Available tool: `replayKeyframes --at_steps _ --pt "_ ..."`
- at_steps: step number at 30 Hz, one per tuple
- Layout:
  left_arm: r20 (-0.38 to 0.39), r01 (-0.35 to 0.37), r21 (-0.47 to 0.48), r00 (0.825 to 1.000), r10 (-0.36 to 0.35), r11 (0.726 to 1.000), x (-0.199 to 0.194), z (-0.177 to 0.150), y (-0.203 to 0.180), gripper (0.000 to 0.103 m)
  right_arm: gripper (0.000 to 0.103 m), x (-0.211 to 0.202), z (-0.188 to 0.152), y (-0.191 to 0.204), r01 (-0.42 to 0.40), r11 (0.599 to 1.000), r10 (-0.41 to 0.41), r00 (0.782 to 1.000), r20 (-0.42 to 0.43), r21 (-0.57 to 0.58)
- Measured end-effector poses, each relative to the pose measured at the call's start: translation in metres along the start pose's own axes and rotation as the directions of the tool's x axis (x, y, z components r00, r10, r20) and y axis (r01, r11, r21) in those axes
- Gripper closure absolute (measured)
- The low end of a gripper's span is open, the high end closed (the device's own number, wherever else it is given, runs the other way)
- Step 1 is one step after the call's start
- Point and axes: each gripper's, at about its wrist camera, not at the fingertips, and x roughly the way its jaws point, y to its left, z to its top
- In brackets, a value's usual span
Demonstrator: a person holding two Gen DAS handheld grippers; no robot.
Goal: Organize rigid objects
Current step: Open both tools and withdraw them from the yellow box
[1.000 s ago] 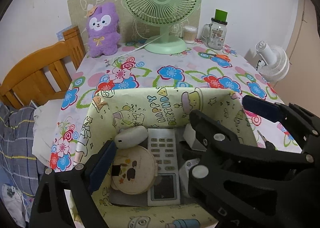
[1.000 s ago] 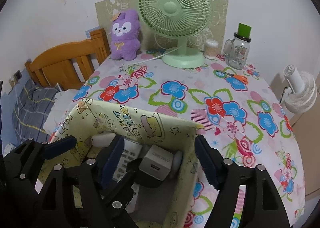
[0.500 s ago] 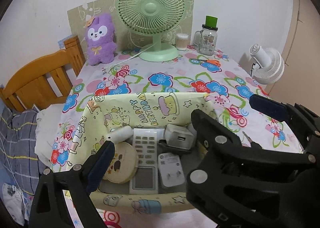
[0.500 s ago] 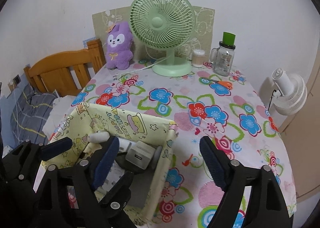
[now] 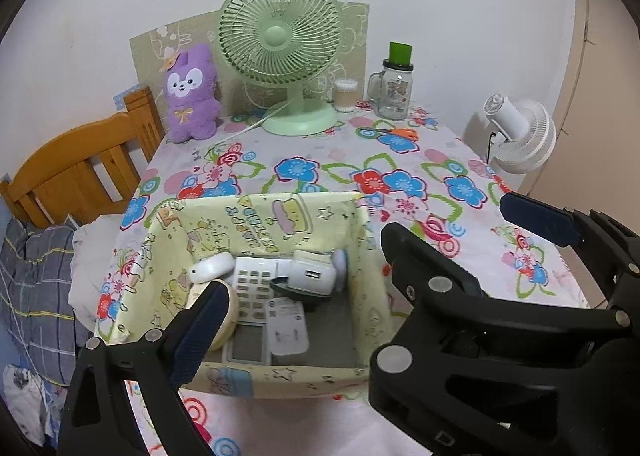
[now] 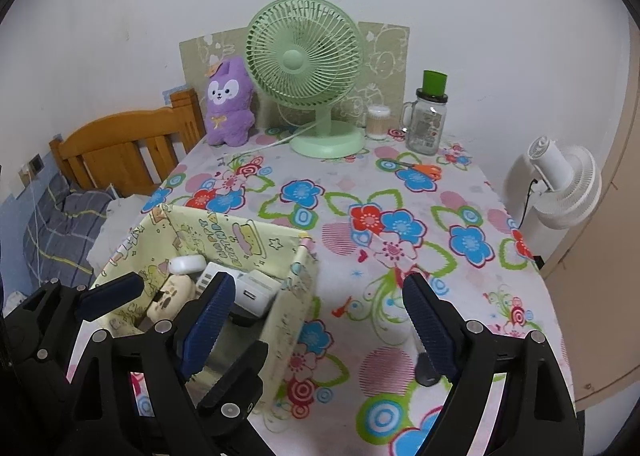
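A yellow cartoon-print fabric box (image 5: 256, 211) stands on the flowered table near its front left; it also shows in the right wrist view (image 6: 288, 296). Inside lie a white remote (image 5: 250, 296), a white charger block (image 5: 312, 276), a flat white adapter (image 5: 286, 330), a round cream case (image 5: 230, 316) and a white oval case (image 5: 212, 268). My left gripper (image 5: 360, 276) is open and empty, held above and in front of the box. My right gripper (image 6: 316, 320) is open and empty, over the box's right wall.
A green desk fan (image 5: 280, 51), a purple plush (image 5: 192, 95), a cotton-swab jar (image 5: 346, 95) and a glass mug jar with green lid (image 5: 394, 87) stand at the back. Orange scissors (image 5: 394, 131) lie near them. A white fan (image 5: 520, 135) stands right; a wooden bed frame (image 5: 80, 171) left.
Both grippers have pulled back and up from the box, so more of the table shows. Both stay open and empty. The things in the box lie as before.
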Motion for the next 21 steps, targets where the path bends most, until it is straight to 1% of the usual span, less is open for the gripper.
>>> replayKeyframes --at_steps 10,14,21 --pt "0.0 0.034 0.009 0.999 -0.034 0.999 -0.005 -0.002 -0.032 0.005 0.014 -0.02 -0.01 -0.028 0.044 0.999 -0.044 0.999 0.026 0.019" --pt "-0.015 0.054 0.025 0.998 -0.054 0.998 -0.005 -0.002 -0.045 0.005 0.013 -0.025 -0.012 -0.038 0.063 0.998 -0.064 0.998 0.025 0.021" --pt "-0.005 0.065 0.074 0.998 -0.065 0.995 -0.002 -0.002 -0.067 0.005 0.013 -0.029 -0.019 -0.057 0.087 0.995 -0.088 0.996 0.022 0.042"
